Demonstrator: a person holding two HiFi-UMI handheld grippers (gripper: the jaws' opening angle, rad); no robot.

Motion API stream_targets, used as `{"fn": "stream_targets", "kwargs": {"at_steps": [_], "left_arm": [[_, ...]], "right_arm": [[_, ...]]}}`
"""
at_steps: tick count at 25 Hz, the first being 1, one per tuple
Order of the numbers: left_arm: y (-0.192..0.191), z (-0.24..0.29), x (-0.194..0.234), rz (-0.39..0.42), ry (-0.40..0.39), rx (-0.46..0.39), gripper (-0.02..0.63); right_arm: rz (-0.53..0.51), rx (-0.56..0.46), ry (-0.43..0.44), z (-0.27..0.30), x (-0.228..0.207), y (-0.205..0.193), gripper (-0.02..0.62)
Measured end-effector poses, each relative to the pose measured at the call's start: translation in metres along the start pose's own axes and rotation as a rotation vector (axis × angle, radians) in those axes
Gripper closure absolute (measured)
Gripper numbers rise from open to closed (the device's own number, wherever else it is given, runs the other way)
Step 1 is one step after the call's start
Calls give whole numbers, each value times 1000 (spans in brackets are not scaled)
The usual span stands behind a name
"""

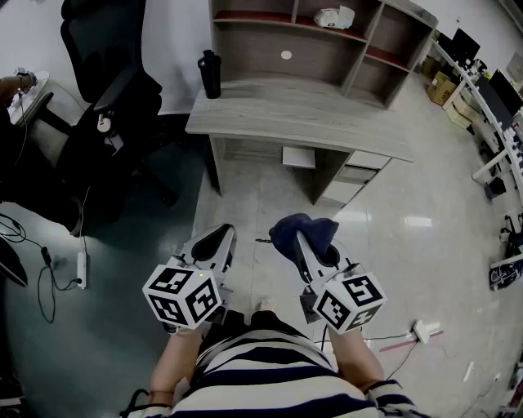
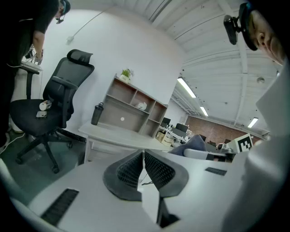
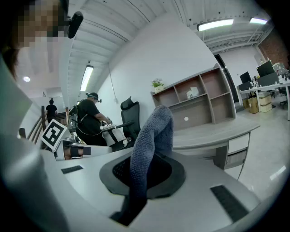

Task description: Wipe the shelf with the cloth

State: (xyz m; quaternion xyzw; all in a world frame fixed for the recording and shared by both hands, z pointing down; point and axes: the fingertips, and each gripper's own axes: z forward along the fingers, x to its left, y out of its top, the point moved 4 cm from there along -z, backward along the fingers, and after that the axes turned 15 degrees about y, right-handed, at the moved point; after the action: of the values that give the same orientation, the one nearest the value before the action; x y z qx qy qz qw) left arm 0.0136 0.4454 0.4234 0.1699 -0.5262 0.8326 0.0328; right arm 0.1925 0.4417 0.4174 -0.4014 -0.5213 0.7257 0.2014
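A dark blue cloth (image 1: 304,229) is pinched in my right gripper (image 1: 313,246), which is shut on it; the cloth (image 3: 152,140) stands up between the jaws in the right gripper view. My left gripper (image 1: 214,245) is shut with nothing in it, its ribbed pads (image 2: 136,167) pressed together. Both grippers are held low in front of my body, well short of the desk. The wooden shelf unit (image 1: 327,41) stands on the back of a grey desk (image 1: 302,122). The shelf unit (image 3: 199,102) also appears in the right gripper view, and the shelf unit (image 2: 131,108) in the left gripper view.
A black bottle (image 1: 209,73) stands on the desk's left corner and a white object (image 1: 335,16) lies on an upper shelf. A black office chair (image 1: 114,98) is at the left, with cables and a power strip (image 1: 82,265) on the floor. A person (image 3: 90,122) stands at another desk.
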Motion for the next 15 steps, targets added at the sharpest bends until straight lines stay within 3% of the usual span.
{"fn": "stream_targets", "kwargs": {"at_steps": [15], "left_arm": [[-8,33,-23,11,50,51,579]], "right_arm": [[27,21,122,19,-39,5,551]]}}
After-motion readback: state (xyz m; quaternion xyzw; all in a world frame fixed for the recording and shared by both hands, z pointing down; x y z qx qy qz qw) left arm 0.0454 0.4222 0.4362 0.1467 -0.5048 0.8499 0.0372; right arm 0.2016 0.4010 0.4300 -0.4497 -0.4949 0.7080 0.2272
